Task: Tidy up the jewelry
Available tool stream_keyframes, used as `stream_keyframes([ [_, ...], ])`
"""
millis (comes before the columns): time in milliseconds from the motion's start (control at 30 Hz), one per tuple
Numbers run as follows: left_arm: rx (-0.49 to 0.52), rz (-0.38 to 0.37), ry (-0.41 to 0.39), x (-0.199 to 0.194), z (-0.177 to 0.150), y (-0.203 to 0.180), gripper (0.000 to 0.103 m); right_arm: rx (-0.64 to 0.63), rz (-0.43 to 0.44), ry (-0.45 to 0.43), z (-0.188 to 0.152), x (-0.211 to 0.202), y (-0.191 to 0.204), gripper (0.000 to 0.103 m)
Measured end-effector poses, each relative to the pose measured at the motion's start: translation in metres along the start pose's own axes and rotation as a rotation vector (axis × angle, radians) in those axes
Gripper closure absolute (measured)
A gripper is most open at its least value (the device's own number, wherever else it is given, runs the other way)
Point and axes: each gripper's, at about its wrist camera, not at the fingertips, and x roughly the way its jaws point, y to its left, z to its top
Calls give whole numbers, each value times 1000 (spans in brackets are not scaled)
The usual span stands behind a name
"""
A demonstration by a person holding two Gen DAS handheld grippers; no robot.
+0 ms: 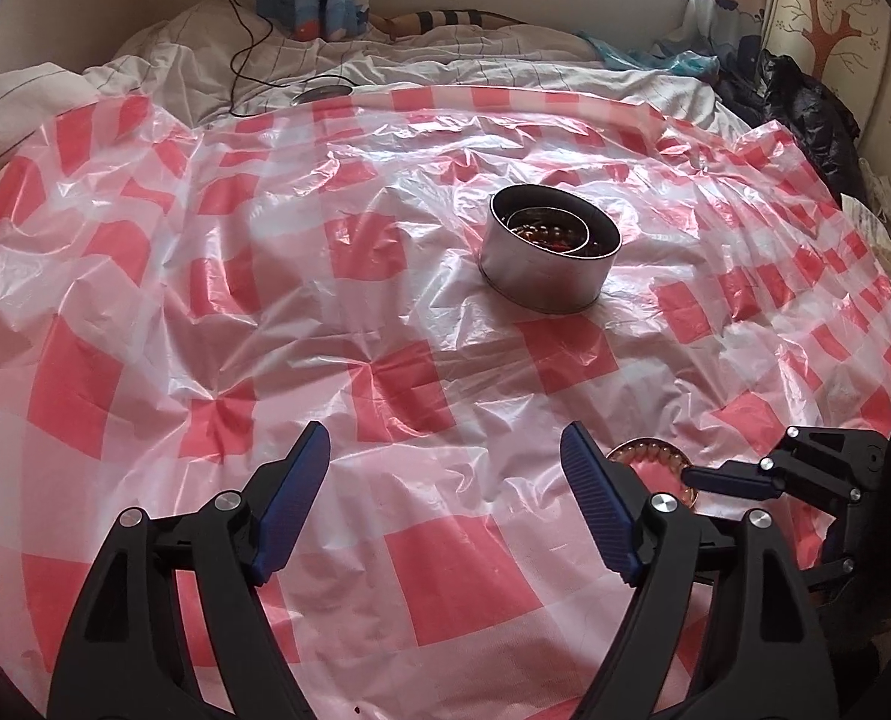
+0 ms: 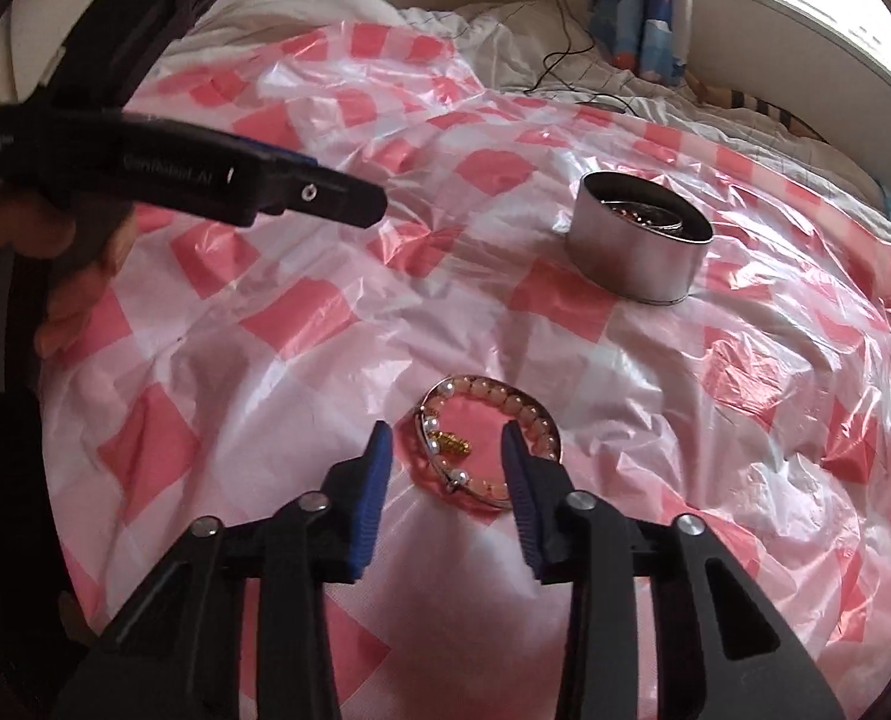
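Plastic sheet (image 2: 253, 396), checked, crinkled over soft bed: slippery, wide open room all round, no hard edges nr.
Tin (image 2: 640, 255), far right: rigid, light, open top, beads inside.
Bracelets (image 2: 493, 438), nr centre: light, slippery beads; best taken across the rim.
Right gripper (image 2: 448, 468): part-spread, rim betw. pads, not yet pinched.
Left gripper (image 1: 445, 468): spread, empty.

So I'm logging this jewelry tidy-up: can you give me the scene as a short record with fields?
surface: red-and-white checked plastic sheet over a bed
container: round metal tin, upright, jewelry already inside
loose item: pink bead bracelet on the sheet
right gripper: jaws apart around one side of the bracelet
left gripper: open, holding nothing
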Motion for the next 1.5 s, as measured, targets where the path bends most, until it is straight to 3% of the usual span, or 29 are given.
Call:
stream_keyframes([
  [33, 10, -1, 6, 1, 0, -3, 27, -16, 1, 14, 0, 4, 2, 82],
  [200, 31, -1, 16, 5, -1, -9, 27, -27, 8, 35, -1, 12, -1, 86],
  [333, 29, 0, 16, 5, -1, -10, 26, 20, 28, 21, 1, 8, -10, 99],
  [567, 18, 5, 18, 6, -1, -6, 25, 255, 129, -82, 5, -17, -54, 101],
  [667, 24, 3, 22, 8, -1, -8, 24, 329, 191, -81, 5, -21, -71, 101],
  [733, 31, 4, 29, 10, -2, -9, 24, 314, 245, -37, 7, -15, -66, 101],
  [867, 36, 3, 33, 11, -2, -11, 24, 200, 220, 33, 7, -2, -36, 101],
  [900, 37, 4, 33, 11, -2, -11, 24, 178, 209, 41, 8, 1, -31, 98],
  [967, 35, 4, 34, 11, -2, -11, 24, 138, 187, 49, 5, 3, -23, 79],
  [1000, 35, 4, 33, 11, -2, -11, 24, 132, 185, 41, 3, 3, -21, 62],
  [1033, 36, 4, 33, 11, -2, -11, 24, 119, 170, 27, 1, 1, -18, 58],
  [1267, 41, 2, 35, 11, -3, -13, 23, 147, 105, -26, 4, -7, -32, 58],
  [1400, 45, 1, 39, 13, -3, -15, 23, 89, 39, 15, 5, 3, -27, 68],
  [1433, 47, 1, 41, 13, -3, -15, 23, 61, 18, 27, 5, 7, -23, 82],
  [1500, 52, 0, 44, 15, -4, -17, 23, 8, -19, 48, 2, 13, -14, 91],
])
